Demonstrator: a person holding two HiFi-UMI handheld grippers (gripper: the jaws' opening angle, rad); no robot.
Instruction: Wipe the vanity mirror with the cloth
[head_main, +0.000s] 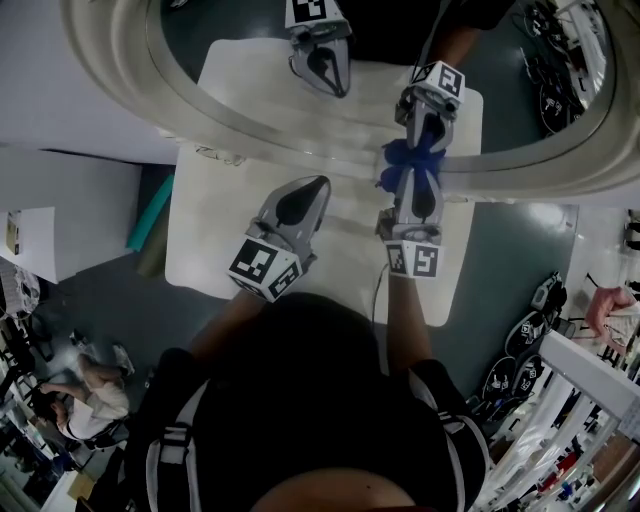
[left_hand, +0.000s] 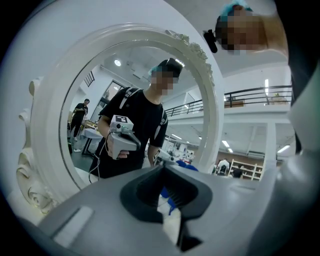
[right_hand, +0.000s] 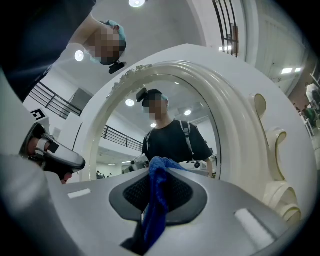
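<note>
Dark grey flooring (head_main: 100, 300) surrounded a white table (head_main: 210, 230), with shelving and clutter visible at the right and left margins of the head view. On the far side of the table stood the vanity mirror (head_main: 260, 80), a large oval in a white moulded frame (head_main: 540, 170) with scrolled ornament on its sides. The right gripper (head_main: 409, 182) was held over the table and pointed at the lower part of the mirror. Its fingers were clamped on a blue cloth (head_main: 406, 158), which bunched out past the fingertips and also hung down between them in the right gripper view (right_hand: 155, 200). The bunched cloth met its own reflection at the mirror's lower edge. Whether it bore on the glass or on the inner rim of the frame could not be determined. The left gripper (head_main: 319, 186) was positioned to the left of the right one, angled toward the mirror, its tip near the frame but apart from it. Its fingers were drawn close together, leaving only a thin slit with nothing held between them. Both grippers and the person holding them appeared reflected in the glass.
</note>
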